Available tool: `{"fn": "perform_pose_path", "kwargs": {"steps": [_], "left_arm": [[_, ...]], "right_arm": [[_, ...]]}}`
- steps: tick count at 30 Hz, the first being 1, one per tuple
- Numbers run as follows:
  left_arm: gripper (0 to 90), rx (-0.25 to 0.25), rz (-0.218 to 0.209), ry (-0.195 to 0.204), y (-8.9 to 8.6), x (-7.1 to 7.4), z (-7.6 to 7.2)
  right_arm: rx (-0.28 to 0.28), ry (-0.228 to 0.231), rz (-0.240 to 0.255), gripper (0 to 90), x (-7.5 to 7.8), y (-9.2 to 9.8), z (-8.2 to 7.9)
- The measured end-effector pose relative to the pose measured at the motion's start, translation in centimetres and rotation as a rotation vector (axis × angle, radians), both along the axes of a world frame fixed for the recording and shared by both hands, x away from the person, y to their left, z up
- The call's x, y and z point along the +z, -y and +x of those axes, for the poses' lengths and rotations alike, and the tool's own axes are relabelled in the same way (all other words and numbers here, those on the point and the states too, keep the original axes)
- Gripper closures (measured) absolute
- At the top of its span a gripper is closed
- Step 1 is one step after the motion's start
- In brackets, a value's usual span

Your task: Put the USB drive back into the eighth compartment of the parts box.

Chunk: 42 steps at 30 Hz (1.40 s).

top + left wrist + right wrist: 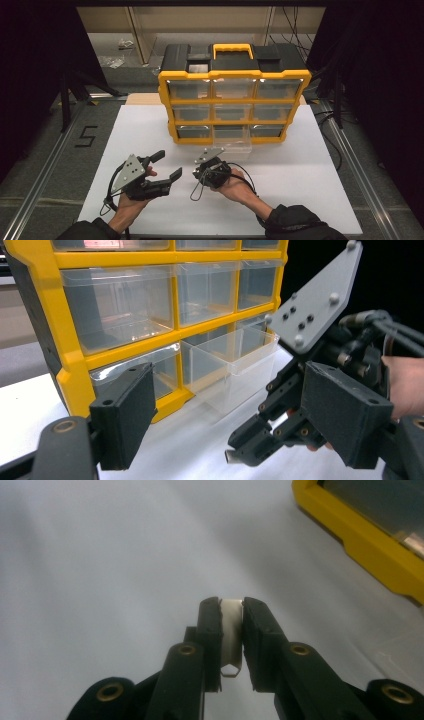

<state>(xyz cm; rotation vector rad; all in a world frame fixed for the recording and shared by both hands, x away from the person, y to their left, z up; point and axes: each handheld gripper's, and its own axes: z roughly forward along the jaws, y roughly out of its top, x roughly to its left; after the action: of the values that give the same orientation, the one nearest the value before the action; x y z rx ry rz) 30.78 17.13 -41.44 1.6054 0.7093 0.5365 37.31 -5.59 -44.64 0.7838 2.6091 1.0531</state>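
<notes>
While your right tool (231, 611) hangs just above the white surface (300, 200), its two black jaws are pinching a small white piece (231, 630) with a thin metal edge at its lower end; what the piece is, the pictures are too close to tell. In the high view that tool sits near the middle of the surface, just near of the clear drawer (235, 147) that stands pulled out from the bottom row of the yellow organizer (234, 102). The drawer's near end rests out over the surface, and it looks empty.

Your left tool (167, 165) is to the left of the right one, close beside it but apart from it. Its jaws are spread wide, with nothing between them. In its own view they frame the organizer's clear drawers and the pulled-out one.

The organizer stands upright at the far middle of the surface, with its black top and yellow handle (232, 50) toward the far side.
</notes>
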Motion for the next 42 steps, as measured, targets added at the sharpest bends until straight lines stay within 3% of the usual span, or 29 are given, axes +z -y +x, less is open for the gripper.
{"fn": "perform_pose_path", "kwargs": {"steps": [19,42], "left_arm": [[19.7,-0.002,0.001,-0.001,0.0,0.0,0.0],[18.7,0.001,0.003,-0.003,0.1,0.0,0.0]], "right_arm": [[-0.026,0.055,0.07,79.3,2.8,1.3,0.3],[-0.056,0.093,0.133,79.4,5.2,2.7,0.7]]}}
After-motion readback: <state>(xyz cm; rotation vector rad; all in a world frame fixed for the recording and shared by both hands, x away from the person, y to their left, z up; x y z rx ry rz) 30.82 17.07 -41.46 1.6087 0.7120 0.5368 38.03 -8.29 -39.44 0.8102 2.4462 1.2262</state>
